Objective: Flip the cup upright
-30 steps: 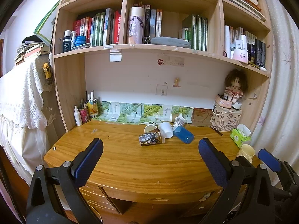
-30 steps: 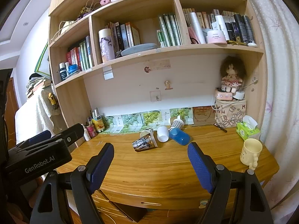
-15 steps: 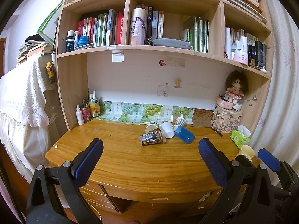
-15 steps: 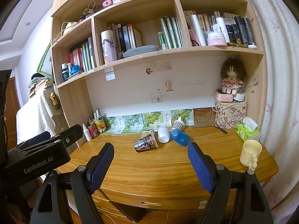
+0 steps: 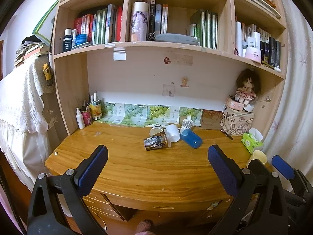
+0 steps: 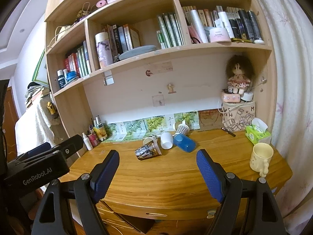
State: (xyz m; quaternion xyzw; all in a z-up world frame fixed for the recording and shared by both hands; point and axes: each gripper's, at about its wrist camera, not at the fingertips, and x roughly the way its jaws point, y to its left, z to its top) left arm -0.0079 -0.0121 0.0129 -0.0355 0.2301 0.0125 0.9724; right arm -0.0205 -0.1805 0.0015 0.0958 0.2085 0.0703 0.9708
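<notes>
Several cups lie tipped over in a cluster at the back middle of the wooden desk [image 5: 137, 168]: a shiny patterned cup [image 5: 155, 143] [image 6: 147, 152], a white cup [image 5: 173, 133] [image 6: 166, 140], a blue cup [image 5: 191, 138] [image 6: 184, 142], a checked paper cup [image 5: 186, 123] [image 6: 182, 128] and a small striped-rim cup [image 5: 156, 129] [image 6: 149, 138]. A cream mug [image 6: 261, 156] [image 5: 258, 156] stands upright at the desk's right edge. My left gripper [image 5: 156, 168] is open and empty, in front of the desk's near edge. My right gripper [image 6: 157, 172] is open and empty, also short of the cups.
A bookshelf unit rises behind the desk. Bottles and a pen holder [image 5: 88, 113] stand at the back left. A patterned box with a doll [image 5: 237, 121] and a green tissue pack [image 5: 251, 140] sit at the back right. A curtain hangs at the right, a lace-covered cabinet at the left.
Both views have shifted only slightly; the desk and cups look a touch nearer. The cups have not moved and both grippers have stayed open.
</notes>
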